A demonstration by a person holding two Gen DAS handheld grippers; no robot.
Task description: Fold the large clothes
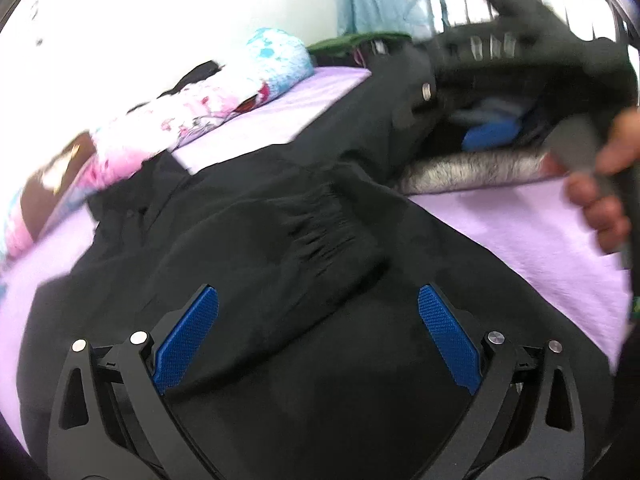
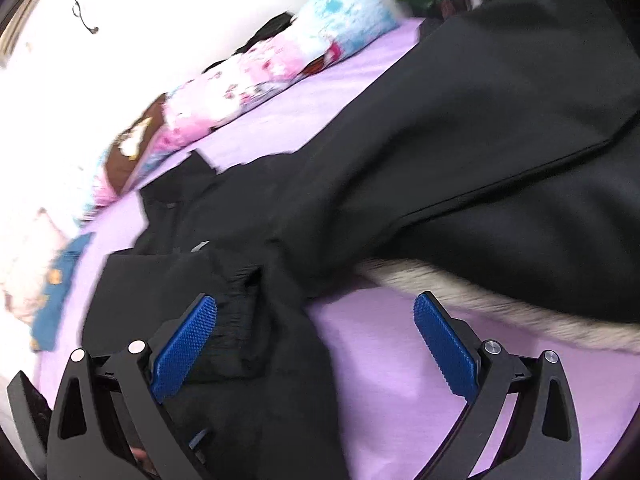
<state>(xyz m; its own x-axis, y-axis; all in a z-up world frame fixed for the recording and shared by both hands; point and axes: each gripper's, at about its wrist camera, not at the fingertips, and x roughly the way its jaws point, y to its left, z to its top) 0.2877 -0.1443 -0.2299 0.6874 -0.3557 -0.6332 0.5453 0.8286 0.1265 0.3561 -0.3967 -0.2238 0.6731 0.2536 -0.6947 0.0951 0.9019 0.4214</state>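
Left wrist view: the left gripper hangs over a black coat spread on a bed with a lilac sheet; its jaws stand wide apart, released, with nothing pressed between the blue pads. A sleeve with a gathered cuff lies across the coat just ahead of the pads. The coat's grey fur trim rests on the sheet toward the bed's right side. At the right edge a hand holds the blurred right gripper above the fur. Patterned pink-and-blue bedding lies along the bed's far edge by the wall. Right wrist view: the right gripper is likewise spread and empty, its left pad over the cuff, its right pad over bare sheet. The coat runs from the far right corner toward the left, fur trim along its near edge.
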